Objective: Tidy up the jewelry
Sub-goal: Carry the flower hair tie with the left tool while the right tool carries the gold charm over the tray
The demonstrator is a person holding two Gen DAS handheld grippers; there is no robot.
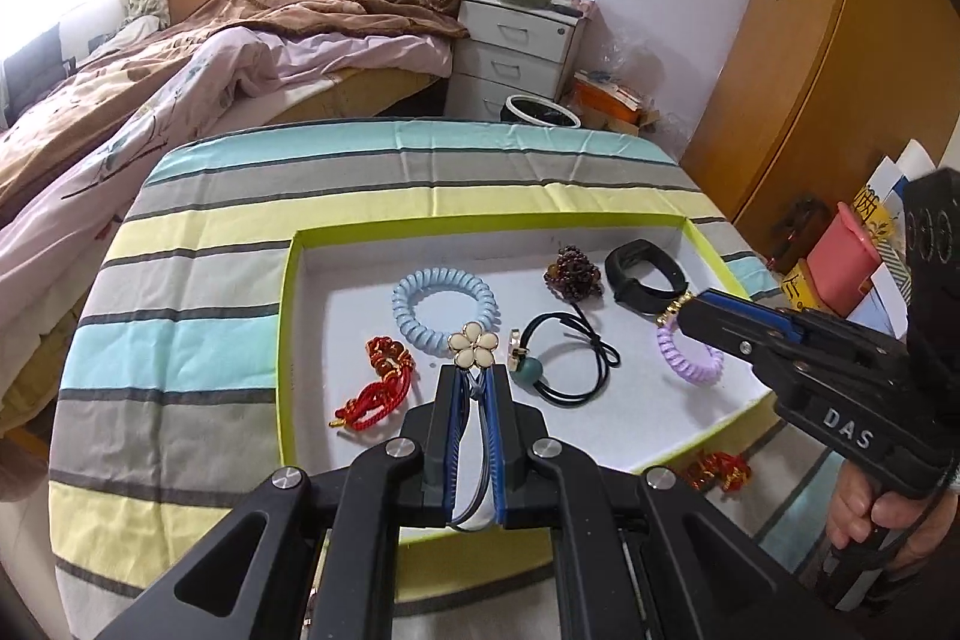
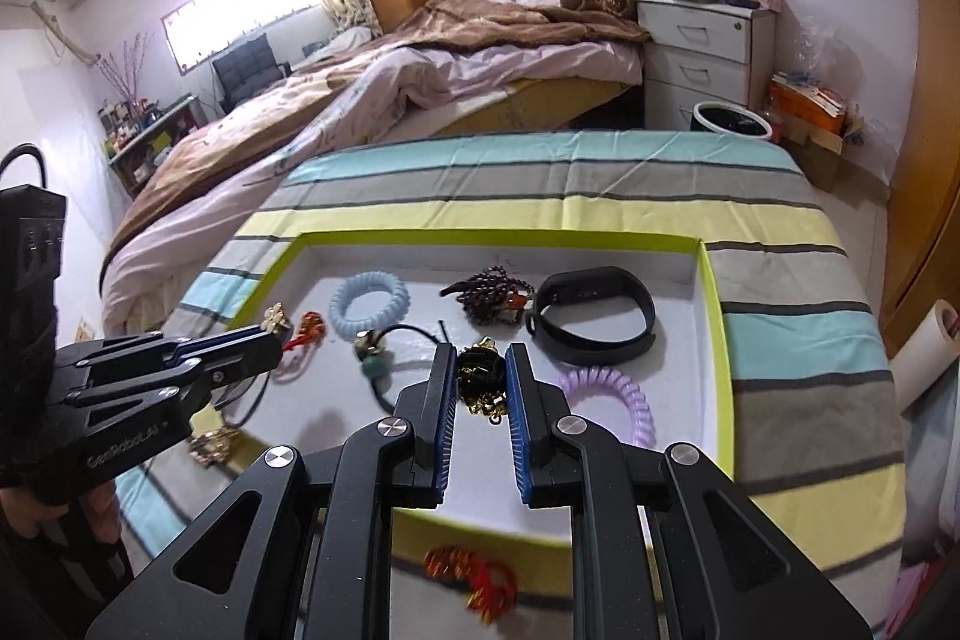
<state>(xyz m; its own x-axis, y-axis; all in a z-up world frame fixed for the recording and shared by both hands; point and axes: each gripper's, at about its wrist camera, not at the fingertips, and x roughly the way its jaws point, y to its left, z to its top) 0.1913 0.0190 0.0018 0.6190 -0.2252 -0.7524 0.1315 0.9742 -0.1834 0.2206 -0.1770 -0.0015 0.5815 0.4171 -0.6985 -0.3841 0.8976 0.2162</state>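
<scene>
Most jewelry already in tray [image 1: 288,340]: blue coil band [image 1: 441,301], red knot cord [image 1: 378,388], black tie with green bead [image 1: 558,367], dark beads [image 1: 573,274], black wristband [image 1: 642,280], purple coil band [image 1: 690,355]

Left gripper [image 1: 474,382] squeezed tight on flower hair tie [image 1: 474,347], over tray

Right gripper [image 2: 480,376] partly closed round black-gold piece [image 2: 480,379], over tray

Left to do: red charm [image 2: 474,574] on cloth outside tray, gold piece [image 2: 210,445] near tray edge

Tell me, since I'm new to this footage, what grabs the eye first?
The lime-rimmed tray on the striped cloth, strewn with hair ties and bracelets. The left tool is shut on a cream flower hair tie at the tray's near edge; the right tool grips a black-and-gold ornament beside the purple coil.
</scene>
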